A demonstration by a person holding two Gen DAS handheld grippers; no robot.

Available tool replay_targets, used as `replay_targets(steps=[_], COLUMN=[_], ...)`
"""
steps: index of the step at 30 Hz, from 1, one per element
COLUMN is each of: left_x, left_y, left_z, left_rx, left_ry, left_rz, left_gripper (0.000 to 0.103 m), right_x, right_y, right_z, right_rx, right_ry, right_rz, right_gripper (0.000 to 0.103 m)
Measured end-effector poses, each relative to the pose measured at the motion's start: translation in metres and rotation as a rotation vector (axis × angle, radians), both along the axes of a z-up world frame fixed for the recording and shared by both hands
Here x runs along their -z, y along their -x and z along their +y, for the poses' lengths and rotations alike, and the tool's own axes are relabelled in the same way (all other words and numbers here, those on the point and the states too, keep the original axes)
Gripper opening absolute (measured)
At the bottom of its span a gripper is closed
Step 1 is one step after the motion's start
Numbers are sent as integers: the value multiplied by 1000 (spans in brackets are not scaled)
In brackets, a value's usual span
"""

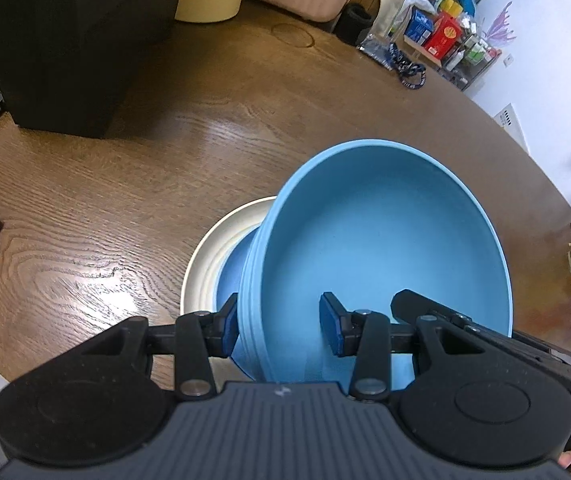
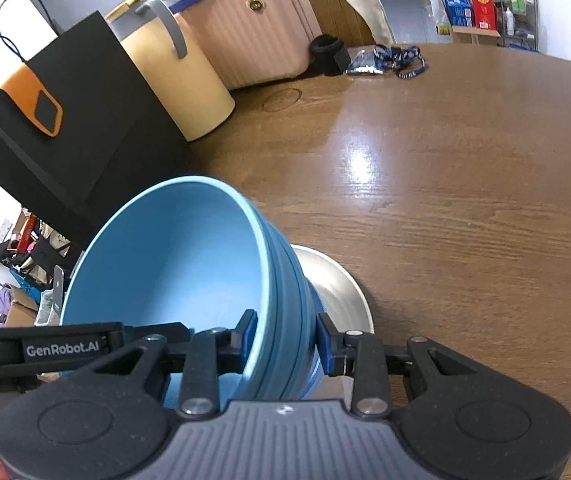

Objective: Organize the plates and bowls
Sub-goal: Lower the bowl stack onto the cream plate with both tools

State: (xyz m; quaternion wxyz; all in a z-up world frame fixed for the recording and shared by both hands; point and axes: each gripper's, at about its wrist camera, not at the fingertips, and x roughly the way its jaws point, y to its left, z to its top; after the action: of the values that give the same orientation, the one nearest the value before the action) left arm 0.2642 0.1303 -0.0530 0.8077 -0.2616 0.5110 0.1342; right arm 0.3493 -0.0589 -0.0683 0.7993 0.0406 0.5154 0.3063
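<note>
Fingers: left gripper (image 1: pixel 281 330) and right gripper (image 2: pixel 285 338) each pinch opposite rim walls of blue bowl (image 1: pixel 381 256) | white plate (image 1: pixel 221 252) directly beneath fingertips.

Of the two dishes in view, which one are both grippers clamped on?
The blue bowl: left gripper and right gripper each straddle its rim. The cream plate beneath lies ungripped on the table.

Lighting: bright indoor, overhead; white glare on table (image 2: pixel 359 168) ahead of gripper. Focus: sharp. Edges: strong fisheye curvature, dark corners.
</note>
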Motion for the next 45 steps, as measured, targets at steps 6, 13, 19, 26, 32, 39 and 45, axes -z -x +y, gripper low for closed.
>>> replay_targets(steps=[6, 13, 19, 26, 32, 39, 45], left_x=[13, 23, 29, 33, 34, 31, 27], left_y=[-9, -21, -24, -25, -25, -25, -24], left_z=[8, 12, 14, 15, 17, 17, 18], left_rx=[12, 31, 44, 56, 67, 77, 82], left_ry=[-3, -6, -3, -2, -1, -13, -20], left_rz=[29, 49, 63, 69, 72, 65, 54], left_gripper=[42, 42, 41, 41, 42, 42, 43], right_x=[14, 23, 27, 27, 26, 19, 12], right_y=[-4, -10, -12, -11, -8, -6, -5], right_z=[7, 12, 16, 18, 20, 22, 19], right_rx=[10, 20, 27, 25, 19, 17, 22], right_ry=[-1, 10, 18, 25, 38, 44, 40], right_rz=[33, 51, 58, 44, 28, -8, -36], right_gripper=[30, 30, 30, 30, 30, 32, 33])
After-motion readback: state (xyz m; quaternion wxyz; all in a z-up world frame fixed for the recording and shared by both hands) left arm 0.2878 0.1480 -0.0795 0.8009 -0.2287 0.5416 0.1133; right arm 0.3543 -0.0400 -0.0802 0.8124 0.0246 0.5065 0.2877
